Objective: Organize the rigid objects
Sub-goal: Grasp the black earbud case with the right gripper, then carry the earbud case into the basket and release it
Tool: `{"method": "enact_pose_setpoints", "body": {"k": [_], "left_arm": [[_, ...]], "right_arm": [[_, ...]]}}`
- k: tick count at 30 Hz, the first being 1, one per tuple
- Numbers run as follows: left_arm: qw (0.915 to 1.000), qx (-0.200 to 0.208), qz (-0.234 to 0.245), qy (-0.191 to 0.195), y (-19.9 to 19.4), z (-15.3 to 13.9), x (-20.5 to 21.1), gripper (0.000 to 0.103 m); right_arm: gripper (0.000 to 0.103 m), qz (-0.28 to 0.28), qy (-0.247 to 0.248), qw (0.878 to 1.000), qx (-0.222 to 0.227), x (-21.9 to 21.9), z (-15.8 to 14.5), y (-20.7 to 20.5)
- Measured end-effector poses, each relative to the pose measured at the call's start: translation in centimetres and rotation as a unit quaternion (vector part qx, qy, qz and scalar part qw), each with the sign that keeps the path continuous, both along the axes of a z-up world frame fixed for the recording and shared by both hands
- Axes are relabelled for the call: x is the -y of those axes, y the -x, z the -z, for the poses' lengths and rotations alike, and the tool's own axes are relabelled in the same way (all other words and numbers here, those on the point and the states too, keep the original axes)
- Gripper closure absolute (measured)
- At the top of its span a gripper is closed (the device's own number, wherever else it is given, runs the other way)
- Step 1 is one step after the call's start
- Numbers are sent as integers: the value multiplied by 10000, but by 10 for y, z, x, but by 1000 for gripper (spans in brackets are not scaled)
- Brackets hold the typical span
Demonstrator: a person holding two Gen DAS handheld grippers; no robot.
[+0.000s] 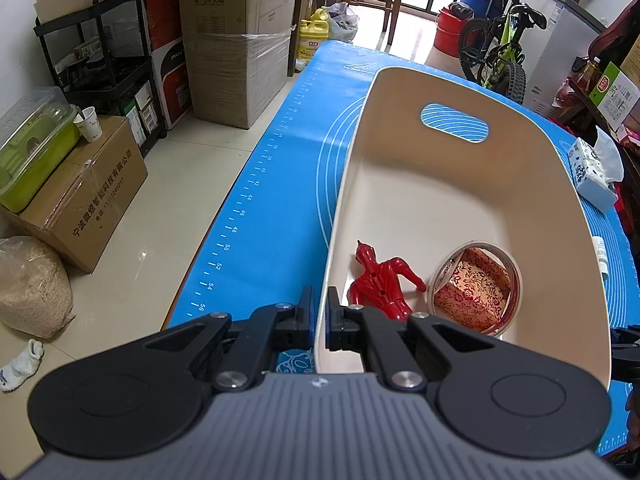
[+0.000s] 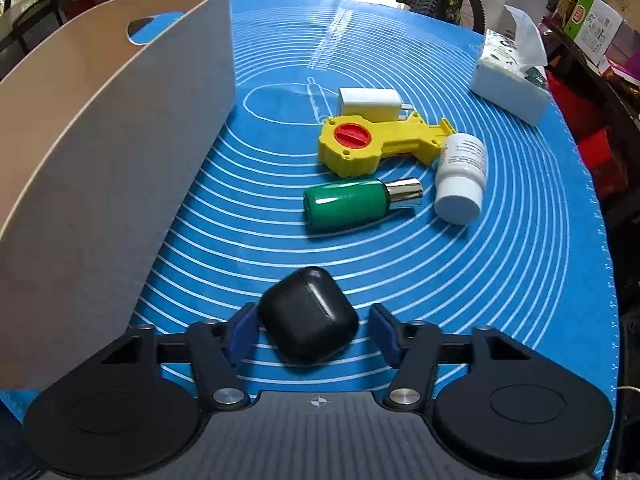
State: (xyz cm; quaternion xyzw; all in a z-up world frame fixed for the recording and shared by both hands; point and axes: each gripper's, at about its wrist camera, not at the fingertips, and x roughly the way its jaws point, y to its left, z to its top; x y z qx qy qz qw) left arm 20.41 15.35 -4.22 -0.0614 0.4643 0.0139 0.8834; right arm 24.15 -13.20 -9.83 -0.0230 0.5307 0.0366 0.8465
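Note:
My left gripper [image 1: 319, 312] is shut on the near left rim of a cream plastic basket [image 1: 452, 184]. Inside the basket lie a red toy figure [image 1: 380, 280] and a round clear tub [image 1: 476, 288] with red patterned lining. In the right wrist view the basket [image 2: 104, 160] stands at the left. My right gripper [image 2: 316, 328] is open, its pads either side of a black earbud case [image 2: 308, 316] on the blue mat [image 2: 400, 264]; contact is unclear. Beyond it lie a green bottle [image 2: 352, 204], a white pill bottle [image 2: 460, 180], a yellow toy [image 2: 376, 144] and a white charger [image 2: 370, 102].
A tissue pack [image 2: 508, 80] sits at the mat's far right; it also shows in the left wrist view [image 1: 592, 176]. Left of the table are the floor, cardboard boxes [image 1: 236, 40] and a black rack [image 1: 108, 60]. A bicycle [image 1: 500, 48] stands behind the table.

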Motion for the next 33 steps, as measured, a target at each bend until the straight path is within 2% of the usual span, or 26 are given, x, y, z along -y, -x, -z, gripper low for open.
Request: {"method": "enact_pose_setpoints", "body": {"k": [2,7,12,17,26,33], "left_arm": [[10000,0,1,4,0,0,0,97],[10000,0,-2,9,0,0,0,97],[10000,0,-2,12,0,0,0,97],[10000,0,-4,10,0,0,0,97],[10000,1,-4,15,0,0,0,97],[10000,2,-3,11,0,0,0,97]], "right_arm": [[45,-24,-60,10000,18,-1,0,0],[46,-142,-30,9998,104,-5,-1,3],[46,-300,103,9984,469,-12,-13,8],[46,-217,90,9965,796,-10,-30,10],[46,59,-126,9845,1749,-10,-81,18],[46,-230,-473,9678,2463,-37,-125,21]]}}
